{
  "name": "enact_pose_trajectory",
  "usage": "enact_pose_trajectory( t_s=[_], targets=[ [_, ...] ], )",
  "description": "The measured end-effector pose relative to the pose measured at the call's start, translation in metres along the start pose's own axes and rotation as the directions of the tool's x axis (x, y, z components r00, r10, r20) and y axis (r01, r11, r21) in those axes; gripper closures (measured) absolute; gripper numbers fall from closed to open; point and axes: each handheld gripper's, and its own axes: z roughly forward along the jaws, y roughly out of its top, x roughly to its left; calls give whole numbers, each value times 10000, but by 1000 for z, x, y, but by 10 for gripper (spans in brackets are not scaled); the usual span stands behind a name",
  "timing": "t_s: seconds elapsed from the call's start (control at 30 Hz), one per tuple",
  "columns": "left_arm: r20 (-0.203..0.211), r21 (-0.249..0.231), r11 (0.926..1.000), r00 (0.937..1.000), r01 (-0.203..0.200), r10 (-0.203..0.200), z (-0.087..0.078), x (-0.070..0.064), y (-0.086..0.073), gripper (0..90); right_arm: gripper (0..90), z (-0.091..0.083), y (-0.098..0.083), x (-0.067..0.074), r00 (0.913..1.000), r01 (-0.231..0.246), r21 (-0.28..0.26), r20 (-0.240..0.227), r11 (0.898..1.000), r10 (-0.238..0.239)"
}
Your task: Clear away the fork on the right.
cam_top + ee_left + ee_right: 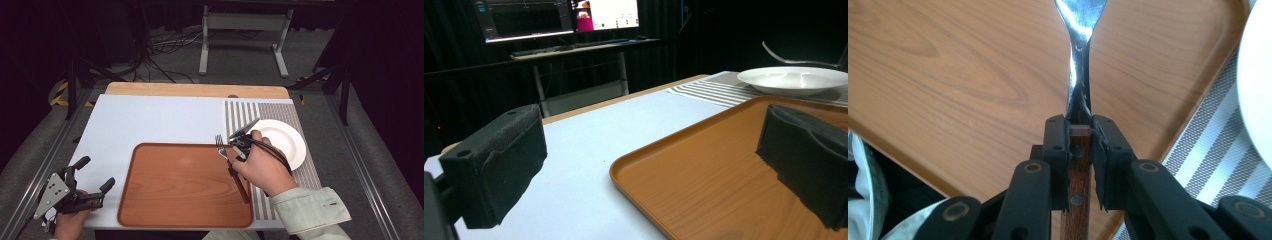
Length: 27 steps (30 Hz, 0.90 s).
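A fork (223, 147) with a brown wooden handle hangs over the right edge of the wooden tray (185, 200), tines pointing away from me. My right gripper (231, 166) is shut on the top of that handle. In the right gripper view the black jaws (1080, 125) clamp the wood from both sides, and the steel neck of the fork (1079, 75) runs on above the tray (958, 75). My left gripper (95, 173) rests at the table's near left corner, open with nothing in it. Its pads (499, 165) stand wide apart beside the tray (724, 175).
A white plate (282, 140) sits on a grey striped placemat (240, 112) to the right of the tray. The plate (794, 80) also appears far off in the left gripper view. White table surface (150, 120) lies behind and left of the tray.
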Motion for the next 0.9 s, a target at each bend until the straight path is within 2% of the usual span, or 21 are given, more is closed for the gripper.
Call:
enact_pose_trajectory(
  t_s=[0.33,0.77,0.9],
  targets=[
    [-16,-25,10000,10000,38,-38,0,0,0,4,784,24,2,-1,9987,-506,562,93,9971,501],
    [-13,-14,10000,10000,20,-20,0,0,0,4,784,51,6,-2,9977,-663,1193,195,9906,644],
    [-3,-6,10000,10000,9,-9,0,0,0,5,783,54,6,-3,9977,-666,1273,190,9896,647]
  ],
)
